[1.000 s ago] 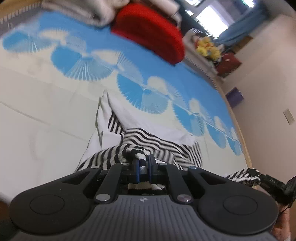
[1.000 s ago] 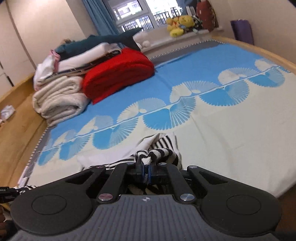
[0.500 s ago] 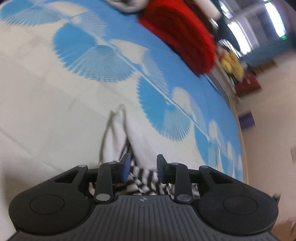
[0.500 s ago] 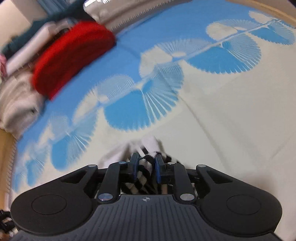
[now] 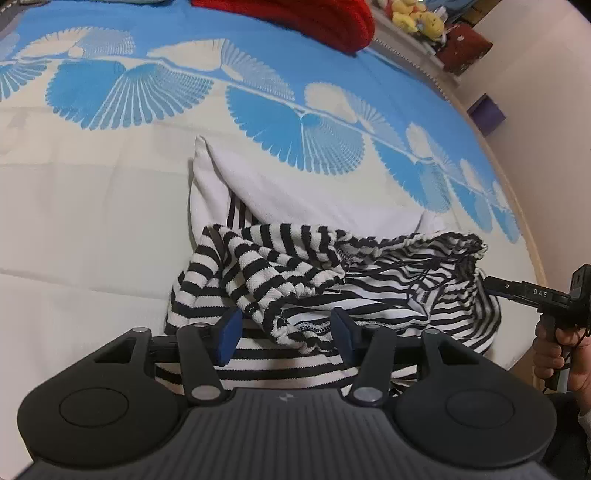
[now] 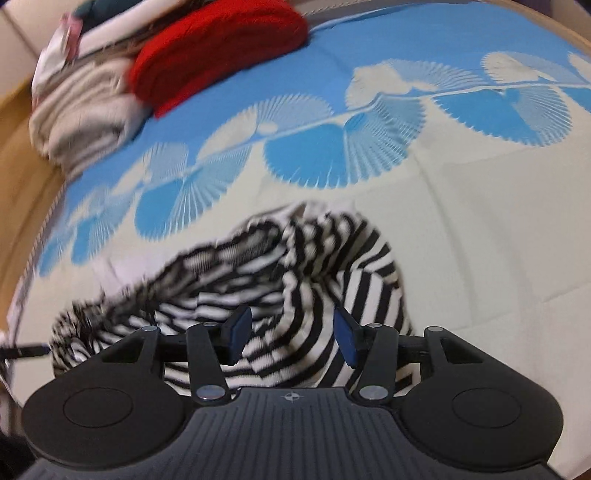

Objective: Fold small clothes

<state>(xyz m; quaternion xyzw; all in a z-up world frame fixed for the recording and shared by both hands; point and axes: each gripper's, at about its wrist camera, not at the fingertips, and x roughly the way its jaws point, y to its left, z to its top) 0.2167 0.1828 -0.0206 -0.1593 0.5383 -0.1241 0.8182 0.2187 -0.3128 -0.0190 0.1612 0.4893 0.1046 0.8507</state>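
The striped garment [image 5: 332, 280] lies crumpled in a loose heap on the bed's patterned cover [image 5: 92, 221], near the bed's front edge, with a plain white portion [image 5: 295, 195] spread flat behind it toward the blue fan print. Black-and-white folds are bunched unevenly and the fabric is not flat.

The left gripper [image 5: 286, 334] hangs low over the near side of the heap with its jaws spread wide; a fold of the striped cloth lies between the blue pads [image 5: 229, 332] but is not pinched.

The right gripper [image 6: 293, 336] is likewise spread wide over the garment [image 6: 295, 266], holding nothing (this view is motion-blurred, so contact between pads and cloth cannot be judged). In the left wrist view its dark finger tip [image 5: 517, 290] shows at the garment's far right edge, with the person's right hand [image 5: 557, 354] behind it.

At the head of the bed sit a red folded blanket [image 6: 218, 48] and, beside it, a stack of pale folded linens [image 6: 77, 103]. Yellow plush toys [image 5: 417, 18] rest on a ledge beyond the bed.
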